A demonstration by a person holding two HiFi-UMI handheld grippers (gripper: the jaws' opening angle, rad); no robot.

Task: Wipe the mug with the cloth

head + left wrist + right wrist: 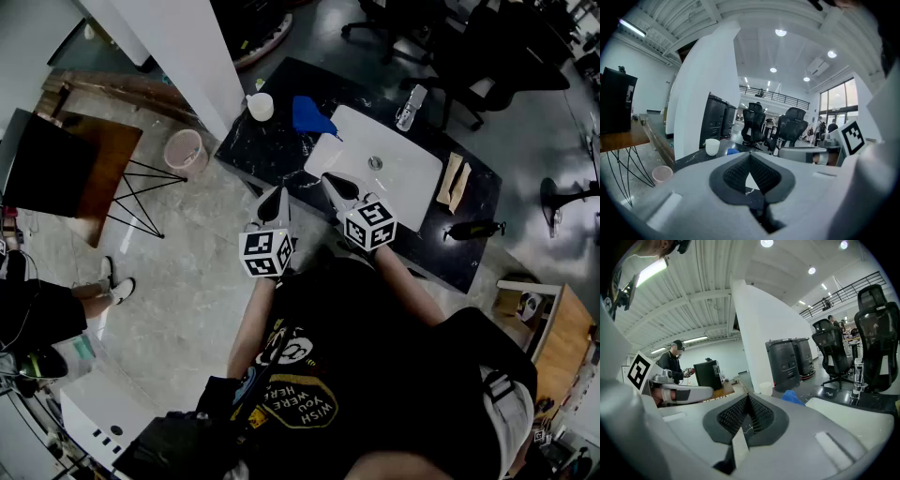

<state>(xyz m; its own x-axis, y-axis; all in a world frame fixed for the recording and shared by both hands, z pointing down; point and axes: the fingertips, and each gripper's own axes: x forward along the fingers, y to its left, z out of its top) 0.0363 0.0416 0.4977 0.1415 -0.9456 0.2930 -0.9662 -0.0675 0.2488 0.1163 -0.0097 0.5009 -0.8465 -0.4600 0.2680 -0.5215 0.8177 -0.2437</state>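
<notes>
The white mug [261, 106] stands upright at the far left end of the black worktop [272, 155], its long axis vertical and its mouth facing up; its handle and whatever is inside cannot be made out. The crumpled blue cloth [309, 116] lies just right of it, against the far left corner of the white sink [412, 183], whose drain shows in the middle. Near the person, the left gripper [280, 192] and right gripper [329, 178] hover side by side pointing toward the worktop, both with jaws clenched on nothing.
</notes>
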